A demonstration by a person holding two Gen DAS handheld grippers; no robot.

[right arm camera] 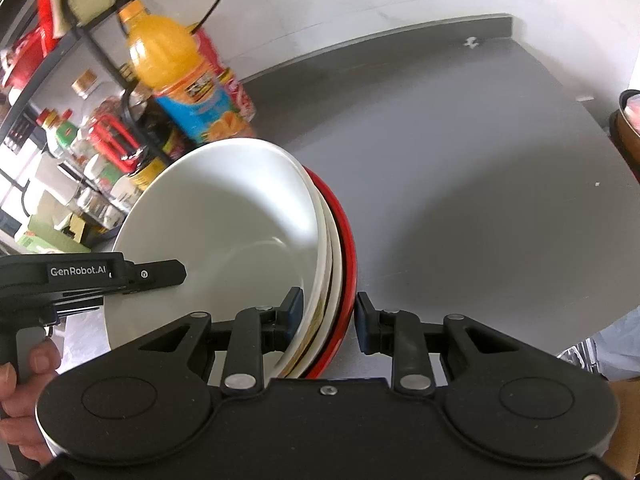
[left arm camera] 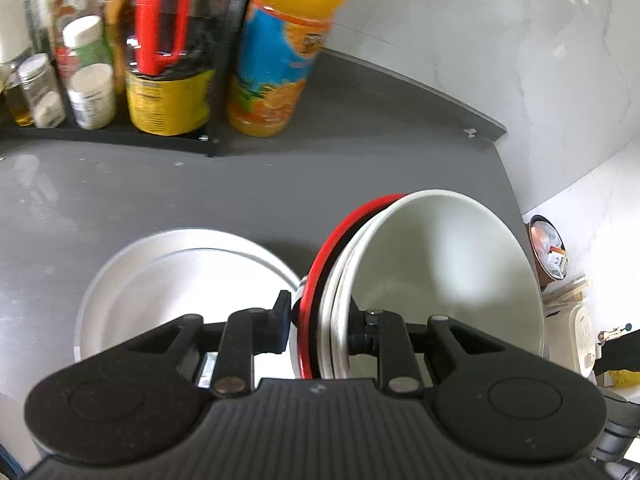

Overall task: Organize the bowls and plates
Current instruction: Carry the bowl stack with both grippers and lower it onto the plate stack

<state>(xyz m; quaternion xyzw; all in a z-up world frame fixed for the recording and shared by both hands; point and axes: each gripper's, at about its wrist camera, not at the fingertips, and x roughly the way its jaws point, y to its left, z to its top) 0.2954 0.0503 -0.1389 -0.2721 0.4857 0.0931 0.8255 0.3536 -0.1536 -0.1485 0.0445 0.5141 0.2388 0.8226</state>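
We hold the right gripper point(right arm camera: 326, 312) around the rim of a tilted stack of bowls point(right arm camera: 224, 232), white ones nested inside a red bowl point(right arm camera: 347, 248). Our jaws stand a little apart; the left pad touches the white side, the right pad sits just clear of the red rim. Behind the stack stands an orange juice bottle point(right arm camera: 180, 80) on the grey counter point(right arm camera: 480, 184). Left of the stack, a hand point(right arm camera: 24, 392) grips the other gripper point(right arm camera: 92, 276), beside the white rim.

A home kitchen is showing here: a rack point(left arm camera: 104, 136) is holding spice jars point(left arm camera: 40, 92) and sauce bottles, an orange juice bottle point(left arm camera: 280, 48) is standing on the grey table point(left arm camera: 200, 200).
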